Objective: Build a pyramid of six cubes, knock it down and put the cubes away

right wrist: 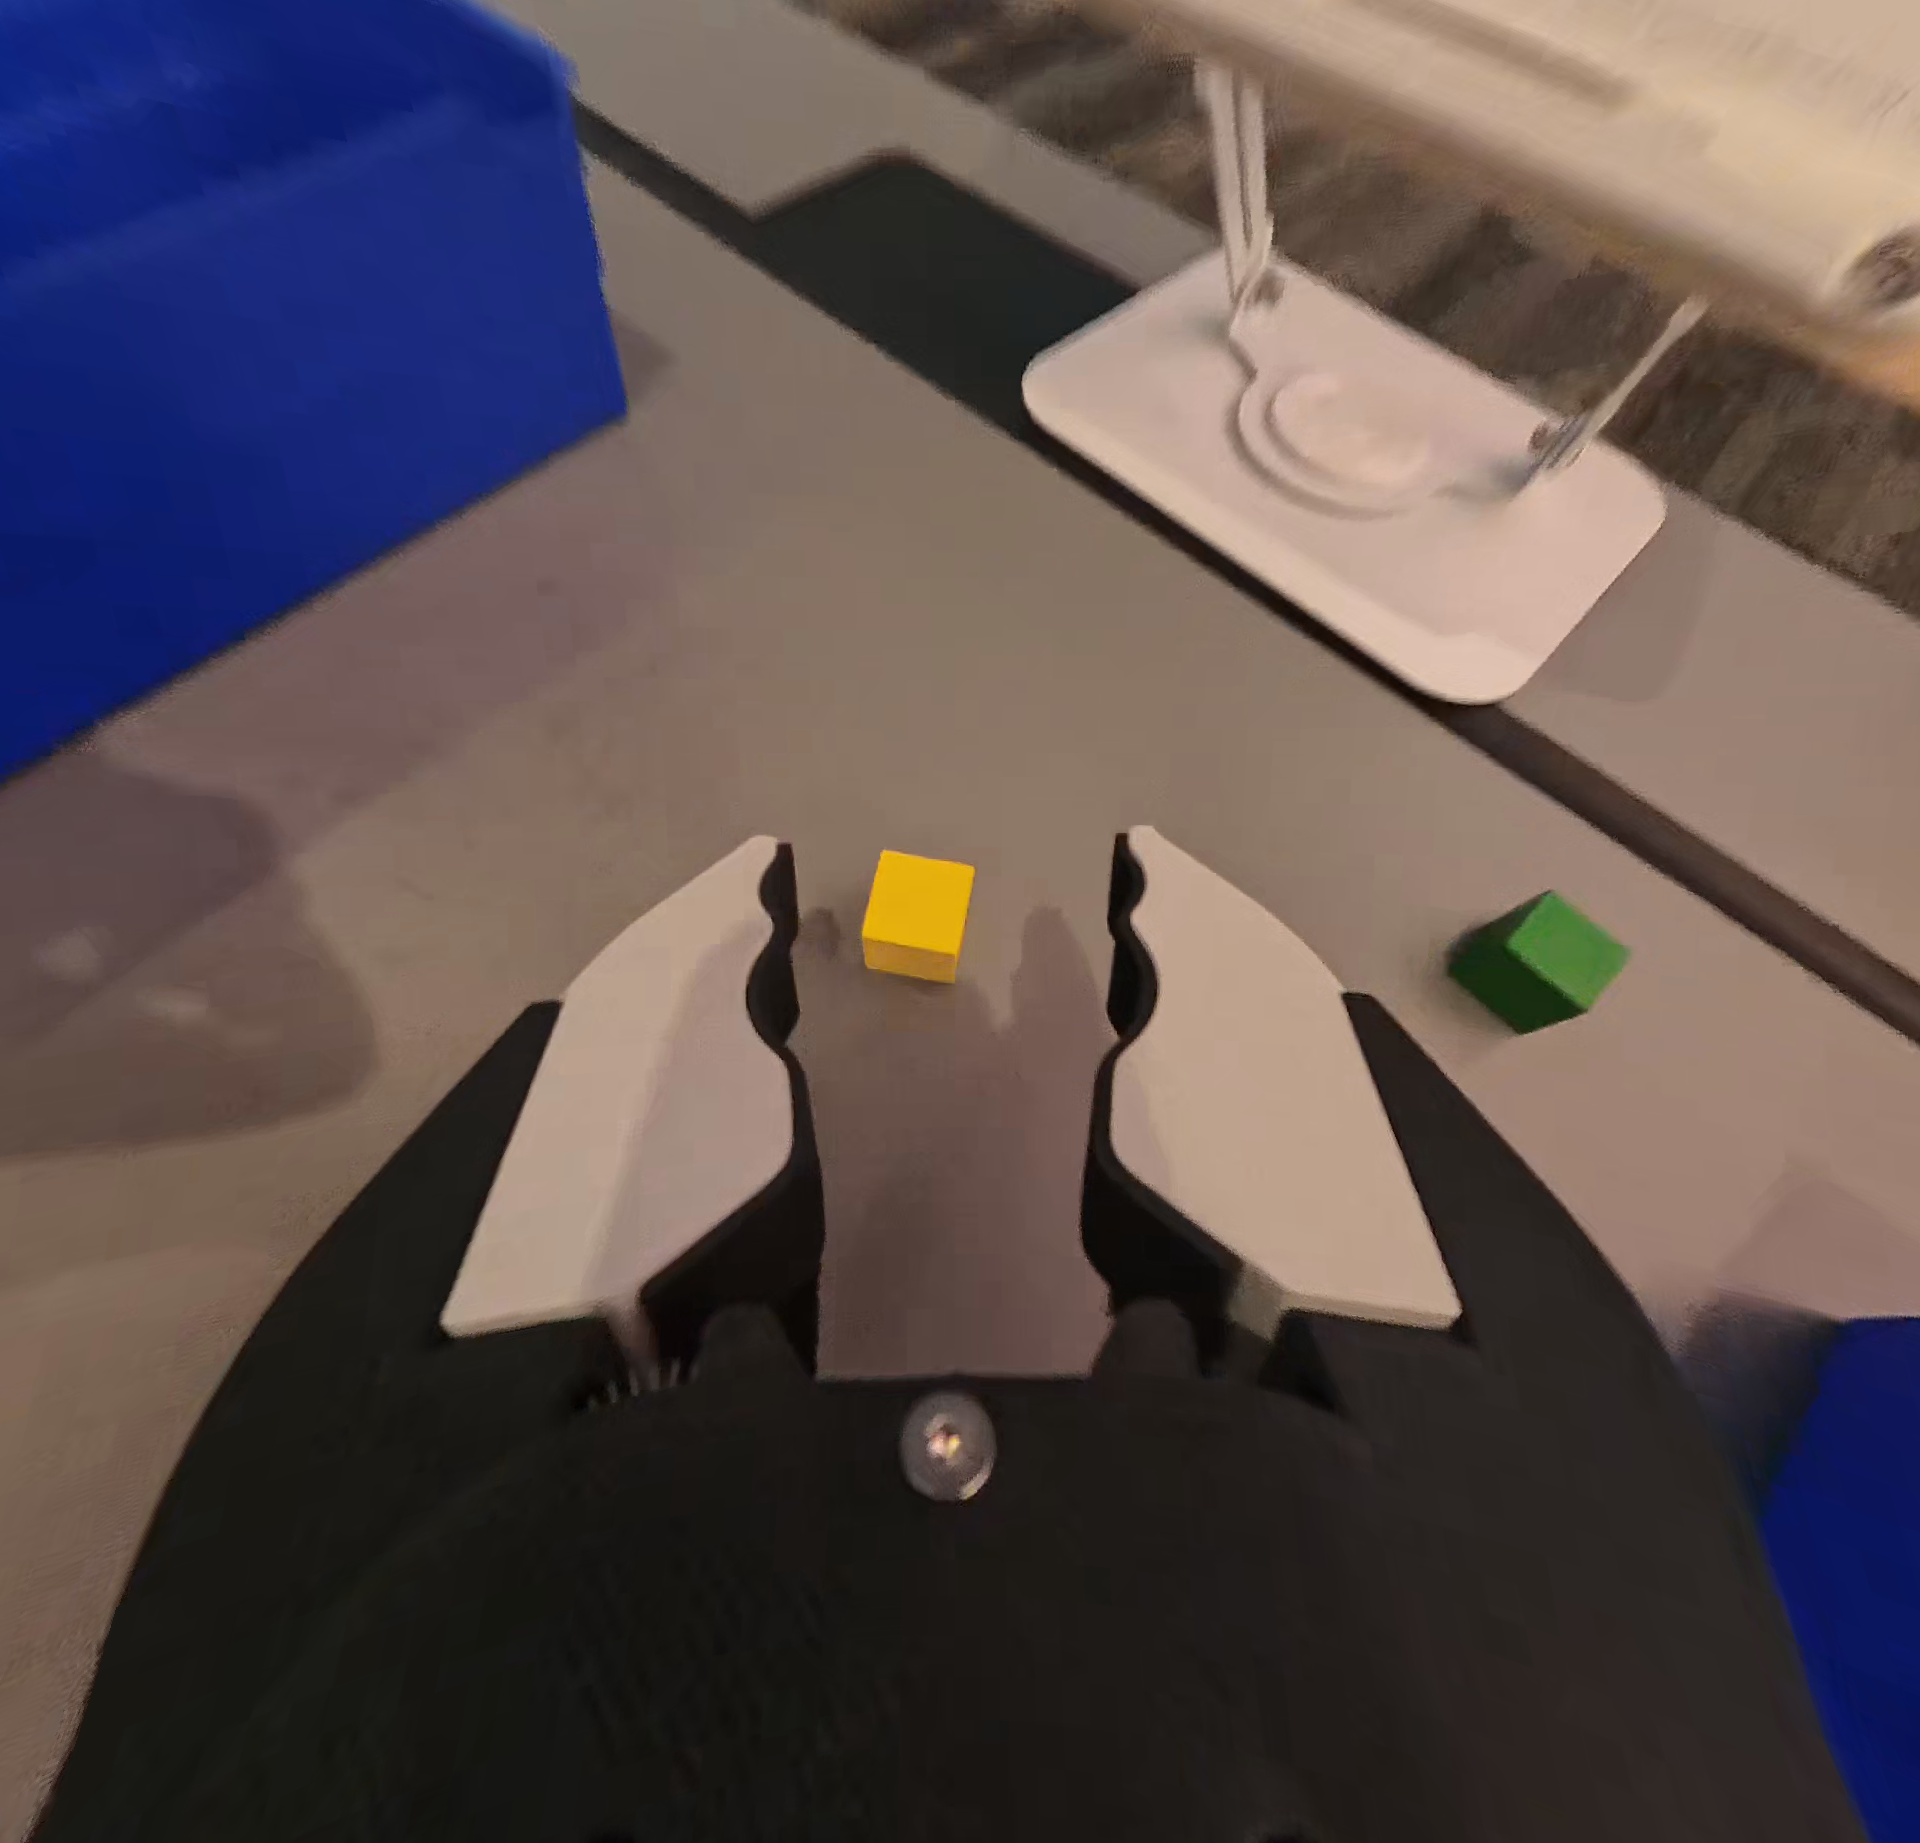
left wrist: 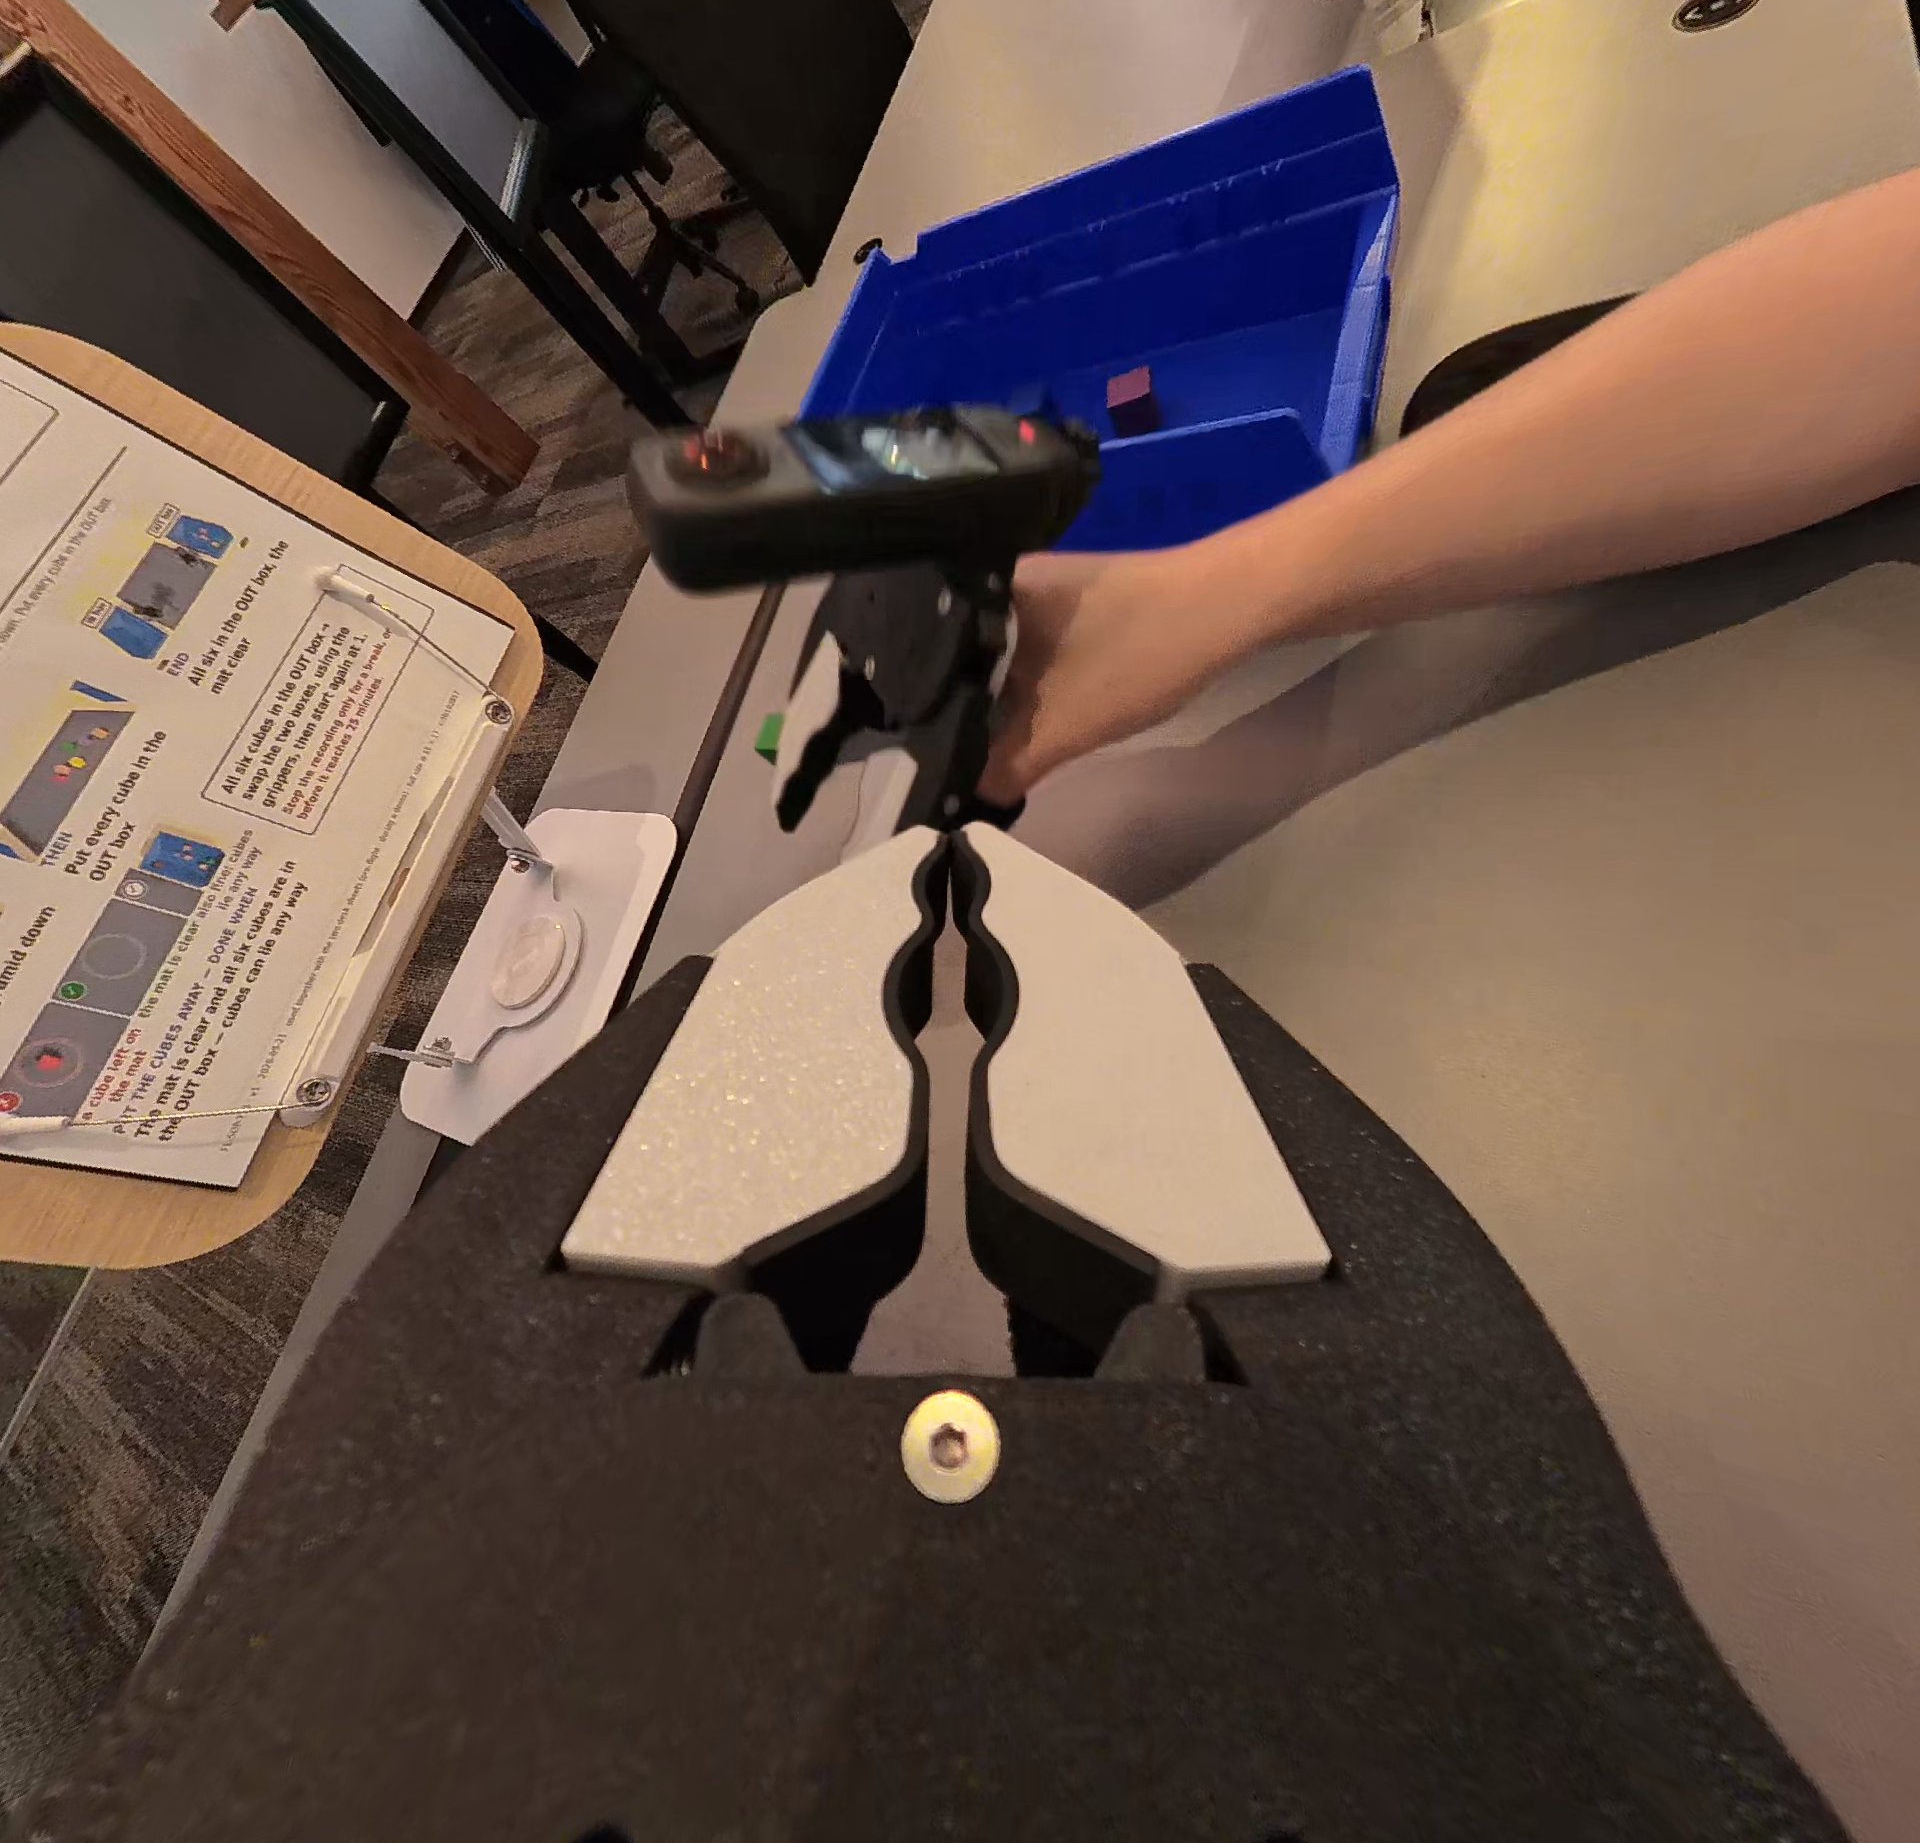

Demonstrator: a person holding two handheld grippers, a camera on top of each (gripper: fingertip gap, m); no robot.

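The left gripper (left wrist: pixel 951 843) has its two fingers pressed together with nothing between them, and it hangs over the grey tabletop (left wrist: pixel 1558 1066). Far ahead of it sits a big blue bin (left wrist: pixel 1247 235), and a purple cube (left wrist: pixel 1129 401) lies inside the bin near the front wall. In the same view a person's hand (left wrist: pixel 1091 671) holds the right gripper, seen from behind just past the left one's tips, and a small bit of the green cube (left wrist: pixel 770 734) peeks out to its left. In the right wrist view the right gripper (right wrist: pixel 951 884) has its fingers spread wide apart and holds nothing. A yellow cube (right wrist: pixel 917 915) sits on the tabletop right between the fingertips, a little closer to the left one, and I cannot tell if it touches them. A green cube (right wrist: pixel 1540 960) lies on the tabletop off to the right, well apart from the yellow one. Farther away on the right stands a white stand (right wrist: pixel 1351 505) that holds up a sheet of paper (left wrist: pixel 156 806). The blue bin fills the far left corner of that view
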